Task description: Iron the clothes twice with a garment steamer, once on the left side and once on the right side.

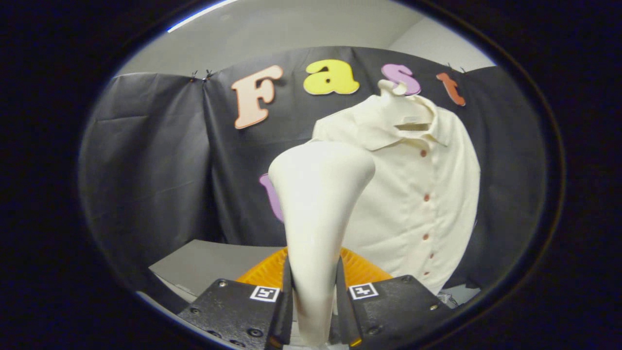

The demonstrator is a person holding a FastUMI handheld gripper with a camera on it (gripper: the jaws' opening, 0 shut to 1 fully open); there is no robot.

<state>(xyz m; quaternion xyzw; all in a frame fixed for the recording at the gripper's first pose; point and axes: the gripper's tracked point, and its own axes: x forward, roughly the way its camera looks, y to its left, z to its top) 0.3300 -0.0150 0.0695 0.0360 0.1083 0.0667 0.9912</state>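
Note:
A cream garment steamer [318,214] stands upright between my two black fingers, its narrow handle pinched by both and its wide head rising above them. My gripper [314,296] is shut on that handle. Beyond the steamer and a little to its right hangs a cream button-up shirt [418,184] on a white hanger form [392,87], its front and its row of brown buttons facing me. The steamer's head hides the shirt's left shoulder and sleeve. The head is apart from the cloth; how far I cannot tell.
An orange ribbed object [357,272] lies just past the fingers, mostly hidden behind the steamer. A grey tabletop [209,265] spreads to the left of it. Black cloth walls [150,160] close the booth behind and at both sides.

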